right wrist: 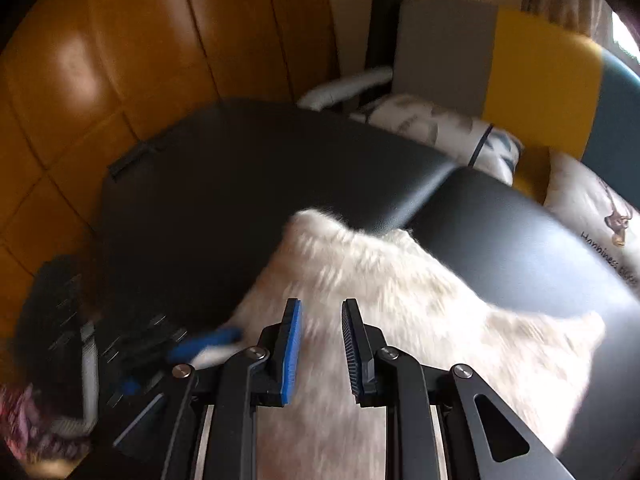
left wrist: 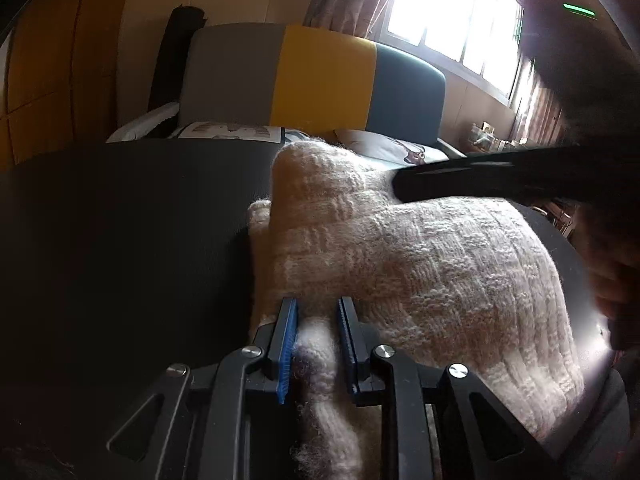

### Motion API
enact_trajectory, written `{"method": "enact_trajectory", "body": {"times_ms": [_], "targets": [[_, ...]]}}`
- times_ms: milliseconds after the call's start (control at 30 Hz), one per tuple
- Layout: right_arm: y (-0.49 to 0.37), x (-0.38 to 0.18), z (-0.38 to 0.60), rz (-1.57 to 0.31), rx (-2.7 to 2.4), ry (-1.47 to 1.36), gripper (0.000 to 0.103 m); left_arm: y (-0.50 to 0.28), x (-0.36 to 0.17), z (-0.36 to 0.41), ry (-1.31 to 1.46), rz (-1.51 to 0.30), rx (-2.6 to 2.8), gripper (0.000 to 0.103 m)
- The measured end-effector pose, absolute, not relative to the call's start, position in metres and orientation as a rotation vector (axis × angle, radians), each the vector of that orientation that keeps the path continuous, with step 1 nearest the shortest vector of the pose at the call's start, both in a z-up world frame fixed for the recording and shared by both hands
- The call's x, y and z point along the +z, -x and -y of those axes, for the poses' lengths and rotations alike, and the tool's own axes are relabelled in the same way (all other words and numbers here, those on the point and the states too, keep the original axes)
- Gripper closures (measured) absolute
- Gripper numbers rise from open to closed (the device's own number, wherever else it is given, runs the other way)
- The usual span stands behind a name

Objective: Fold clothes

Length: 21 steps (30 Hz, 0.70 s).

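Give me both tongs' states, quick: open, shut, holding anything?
Left tongs: shut on a bunched fold of the white knit sweater.
Right tongs: open, empty, over the sweater.

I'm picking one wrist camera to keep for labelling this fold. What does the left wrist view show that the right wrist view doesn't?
Only the left wrist view shows the left tool closed on a bunched fold of the white knit sweater, with the window behind.

Only the right wrist view shows the right tool with jaws apart and nothing between them, above the sweater, plus the wooden floor.

Both show the black padded table and the grey, yellow and blue backrest.
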State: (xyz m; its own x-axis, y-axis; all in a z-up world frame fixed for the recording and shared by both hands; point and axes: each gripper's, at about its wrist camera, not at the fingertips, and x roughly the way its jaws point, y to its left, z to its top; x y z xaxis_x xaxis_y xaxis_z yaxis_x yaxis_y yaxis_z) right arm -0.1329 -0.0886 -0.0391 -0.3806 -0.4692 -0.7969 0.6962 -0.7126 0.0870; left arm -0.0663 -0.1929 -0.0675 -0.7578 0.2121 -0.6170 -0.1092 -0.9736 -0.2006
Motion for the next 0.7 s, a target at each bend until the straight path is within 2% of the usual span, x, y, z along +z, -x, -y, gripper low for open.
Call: {"method": "enact_trajectory", "body": {"times_ms": [133,267,400,500,567,633,700], "targets": [[0.16,-0.066,0.119,-0.397,-2.13,-1.209,0.084,0.065,-0.071,0.197,0.986,0.256,2.79,0.081],[0.169,-0.073,0.134,-0.369,-2.196,-1.21,0.083,0.066,-0.074,0.204,0.983,0.349,2.782,0.082],[0.163,-0.074,0.144,-0.449,-2.219,-1.148,0.082,0.064,-0.073,0.201,0.982,0.326,2.799,0.081],[0.15,-0.046,0.115,-0.315,-2.226,-1.07,0.08,0.067,-0.065,0.203,1.014,0.33,2.766,0.081],[0.144,-0.022,0.08,-0.182,-2.252,-0.98,0.072,0.068,-0.052,0.21,1.037,0.345,2.753,0.081],[0.132,0.003,0.038,-0.115,-2.335,-0.902,0.055,0.067,-0.032,0.215,1.002,0.336,2.811,0.082],[0.127,0.019,-0.002,-0.092,-2.447,-0.888,0.052,0.07,-0.01,0.218,0.92,0.338,2.855,0.082]]}}
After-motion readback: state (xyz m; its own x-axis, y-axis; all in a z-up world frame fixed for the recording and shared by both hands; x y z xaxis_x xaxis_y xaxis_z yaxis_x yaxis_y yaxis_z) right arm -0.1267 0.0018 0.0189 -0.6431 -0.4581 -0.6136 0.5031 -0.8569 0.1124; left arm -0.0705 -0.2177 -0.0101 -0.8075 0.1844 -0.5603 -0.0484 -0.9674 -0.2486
